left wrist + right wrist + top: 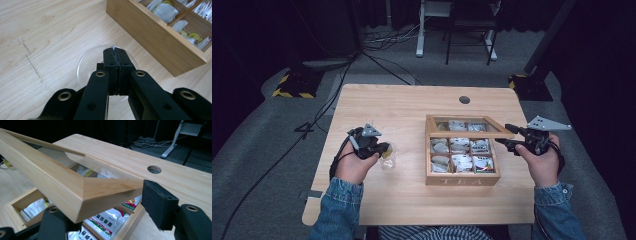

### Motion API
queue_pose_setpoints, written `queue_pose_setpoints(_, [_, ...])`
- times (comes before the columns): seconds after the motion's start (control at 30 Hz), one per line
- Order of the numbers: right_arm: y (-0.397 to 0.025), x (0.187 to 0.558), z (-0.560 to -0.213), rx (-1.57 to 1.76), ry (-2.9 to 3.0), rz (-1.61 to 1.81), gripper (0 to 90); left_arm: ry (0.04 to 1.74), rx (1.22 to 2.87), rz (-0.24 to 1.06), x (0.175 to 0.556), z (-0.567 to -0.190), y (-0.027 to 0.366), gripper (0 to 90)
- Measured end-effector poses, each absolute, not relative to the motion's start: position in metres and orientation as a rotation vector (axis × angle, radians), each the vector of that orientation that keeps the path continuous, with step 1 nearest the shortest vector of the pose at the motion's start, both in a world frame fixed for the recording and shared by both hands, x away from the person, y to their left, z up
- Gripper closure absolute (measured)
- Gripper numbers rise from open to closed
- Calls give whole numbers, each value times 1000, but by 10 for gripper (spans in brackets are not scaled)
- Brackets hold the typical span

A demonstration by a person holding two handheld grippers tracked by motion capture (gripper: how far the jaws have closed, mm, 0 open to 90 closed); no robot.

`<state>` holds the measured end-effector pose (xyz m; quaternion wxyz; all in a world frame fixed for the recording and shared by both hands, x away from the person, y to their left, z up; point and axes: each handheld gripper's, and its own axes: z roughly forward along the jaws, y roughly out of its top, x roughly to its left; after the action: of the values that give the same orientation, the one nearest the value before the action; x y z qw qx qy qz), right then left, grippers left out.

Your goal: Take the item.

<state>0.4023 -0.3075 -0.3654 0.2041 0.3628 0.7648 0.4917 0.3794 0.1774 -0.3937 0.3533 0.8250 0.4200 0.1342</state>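
1. One wooden tea box (462, 180) sits on the right half of the table (402, 105), with "TEA" on its front wall. I count nine compartments in three rows of three, each holding tea bags (460, 162).
2. Its one lid (75, 185), a wooden frame with a clear pane, is raised and tilted over the back of the box.
3. The right gripper (512, 135) is at the lid's right front corner. In the right gripper view its jaws stand spread, one pad under the corner and the other just beside its edge; I cannot tell whether they press on it.
4. One clear glass cup (388, 157) stands left of the box, near it but apart.
5. The left gripper (384, 149) hangs over the cup's mouth. In the left gripper view its jaws are pressed together, with a thin white sliver caught between the tips; what it is I cannot tell.
6. Two denim sleeves (337, 210) come in from the near edge, one to each gripper.
7. One round hole (464, 99) is cut in the table's far side.
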Motion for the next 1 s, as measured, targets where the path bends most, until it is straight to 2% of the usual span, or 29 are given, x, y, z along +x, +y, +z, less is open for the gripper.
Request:
queue_pose_setpoints(0.57, [-307, 402, -366, 1013, 2135, 1368, 384, 1100, 2177, 284, 384, -406, 176, 860])
queue_pose_setpoints(0.63, [-307, 403, -366, 1016, 2136, 1368, 384, 1098, 2167, 311, 384, -405, 176, 792])
queue_pose_setpoints(0.73, [-307, 403, -366, 1016, 2137, 1367, 384, 1108, 2129, 345, 383, -402, 179, 635])
queue_pose_setpoints(0.9, [-307, 403, -366, 1021, 2142, 1366, 380, 1119, 2066, 409, 383, -397, 189, 448])
queue_pose_setpoints(1.0, [-307, 403, -367, 1020, 2144, 1366, 377, 1126, 2048, 440, 383, -395, 197, 399])
